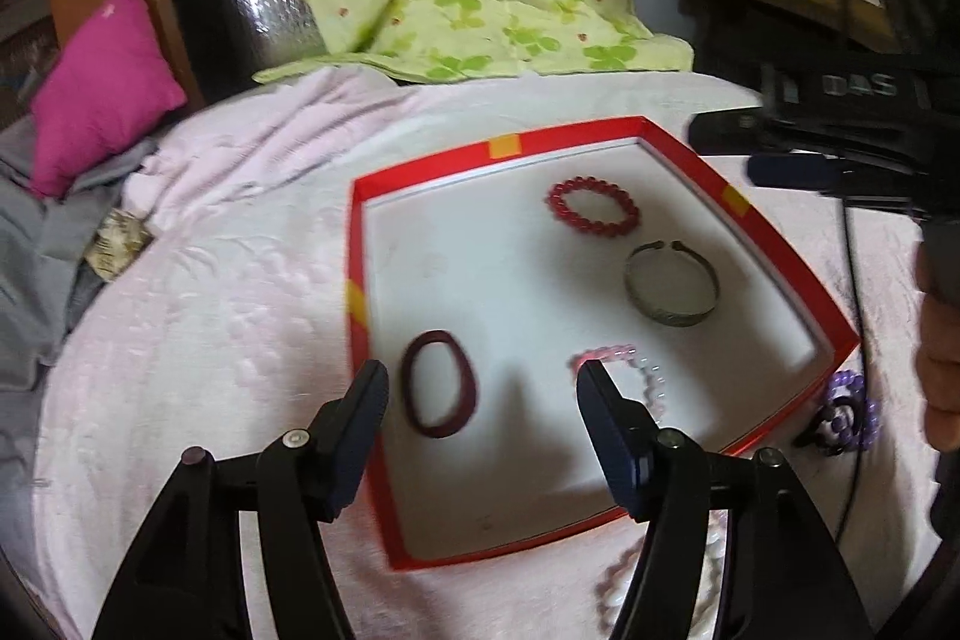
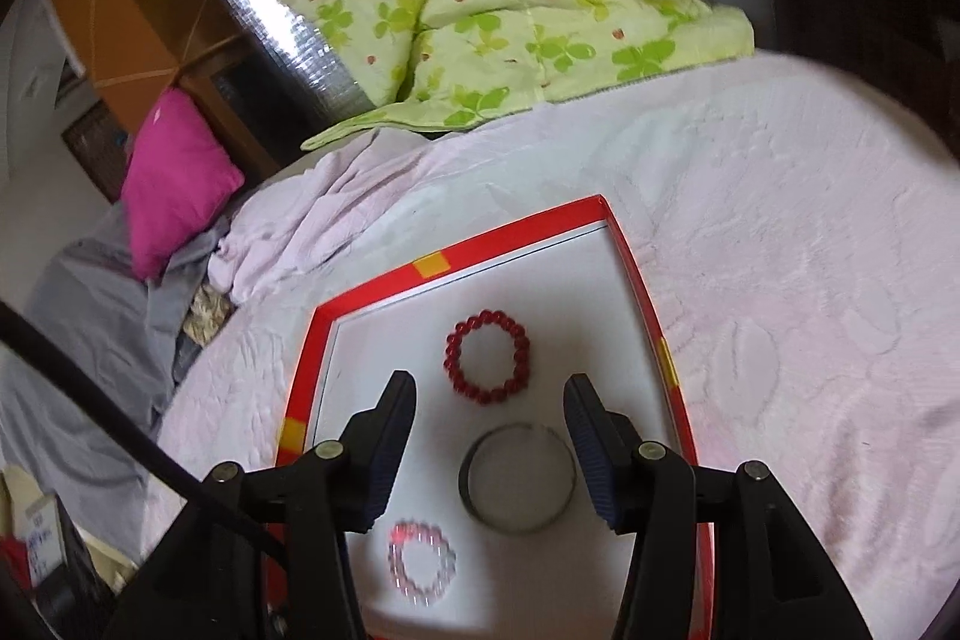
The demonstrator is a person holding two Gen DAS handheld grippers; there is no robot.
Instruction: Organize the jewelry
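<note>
Left jaws: left gripper spread, nothing between the pads; dark maroon smooth oval bangle lies on the tray floor in the gap, lower centre of the left view, long axis running up-frame, tilted slightly left.
Tray: shallow red-rimmed white cardboard box on the pale pink bedspread.
Right jaws: right gripper spread, empty; grey metal open cuff lies just below the gap, red round-bead bracelet just above it.
Nearer hand: left for the maroon bangle, right for the cuff (judged).
Count in tray: four – maroon bangle, red bead bracelet, cuff, pale pink bead bracelet.
Count outside tray: purple bead bracelet at right edge, plus a blurred pale bead strand at lower right; count uncertain.
</note>
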